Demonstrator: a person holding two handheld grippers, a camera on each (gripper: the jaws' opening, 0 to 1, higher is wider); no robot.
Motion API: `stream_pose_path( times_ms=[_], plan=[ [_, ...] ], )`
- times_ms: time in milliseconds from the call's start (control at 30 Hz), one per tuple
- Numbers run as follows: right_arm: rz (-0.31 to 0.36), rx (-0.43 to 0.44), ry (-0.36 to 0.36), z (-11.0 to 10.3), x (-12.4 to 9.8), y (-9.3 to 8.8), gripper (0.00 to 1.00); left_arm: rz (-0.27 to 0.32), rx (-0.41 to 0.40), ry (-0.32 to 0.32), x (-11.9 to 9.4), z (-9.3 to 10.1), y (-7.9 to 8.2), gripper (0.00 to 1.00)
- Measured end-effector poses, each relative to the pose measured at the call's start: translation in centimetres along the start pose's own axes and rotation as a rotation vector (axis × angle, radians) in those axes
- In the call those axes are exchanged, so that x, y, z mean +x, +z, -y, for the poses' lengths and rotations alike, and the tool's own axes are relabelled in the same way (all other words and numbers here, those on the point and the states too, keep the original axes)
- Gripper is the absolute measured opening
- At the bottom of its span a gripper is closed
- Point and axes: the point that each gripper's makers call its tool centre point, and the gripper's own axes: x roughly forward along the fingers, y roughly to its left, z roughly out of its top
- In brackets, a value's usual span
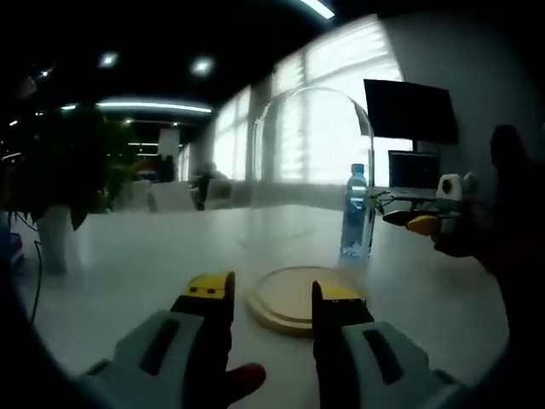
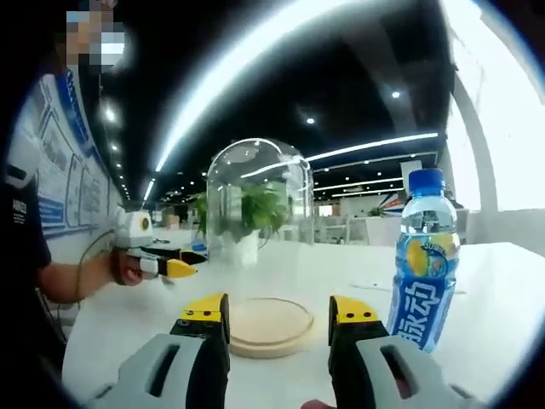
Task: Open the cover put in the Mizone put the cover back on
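- A clear glass dome cover point(image 2: 260, 192) hung in the air above a round wooden base point(image 2: 268, 325) on a pale bench point(image 2: 477, 290); what held the cover up could not be seen.
- The Mizone bottle point(image 2: 423, 260) stood upright on the bench just beside the base, not yet on it.
- The left claw point(image 1: 272, 298) was spread and empty, near the base.
- The right claw point(image 2: 279, 317) was also spread and empty.
- Judged progress: cover lifted; placing the bottle and re-covering remained.

Open table point(image 2: 502, 281) around the wooden base point(image 2: 266, 324); Mizone bottle point(image 2: 423, 260) just beside it, glass dome point(image 2: 260, 192) above.
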Motion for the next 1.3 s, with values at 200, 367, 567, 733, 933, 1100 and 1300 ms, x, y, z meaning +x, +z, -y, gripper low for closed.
stream_pose_path(
  times_ms=[200, 367, 567, 733, 933, 1100, 1300],
  plan=[
    [-0.012, 0.016, -0.001, -0.3, 0.2, -0.9, 0.40, -0.007, -0.042, 0.010, -0.1, 0.2, -0.6, 0.29],
    [-0.008, 0.000, 0.024, -1.0, 0.1, -0.9, 0.41, -0.019, -0.031, 0.030, -0.4, -0.2, -0.7, 0.29],
    [-0.012, -0.007, 0.024, -1.0, 0.2, -1.0, 0.42, 0.006, -0.042, 0.030, -0.6, 0.3, 0.1, 0.29],
    [-0.015, -0.019, 0.012, -0.7, 0.2, -0.9, 0.42, 0.018, -0.058, 0.031, -0.7, 0.0, 0.2, 0.29],
    [-0.005, -0.028, -0.002, -0.3, 0.2, -0.1, 0.42, 0.043, -0.094, 0.040, -0.6, -0.9, 0.6, 0.29],
    [-0.005, -0.043, 0.001, -0.1, 0.1, 0.9, 0.44, 0.028, -0.087, 0.037, -0.2, -1.0, 0.6, 0.30],
    [-0.030, -0.059, 0.013, 0.1, 0.7, 1.6, 0.47, 0.026, -0.068, -0.005, 0.0, -0.9, 2.1, 0.34]
  ],
)
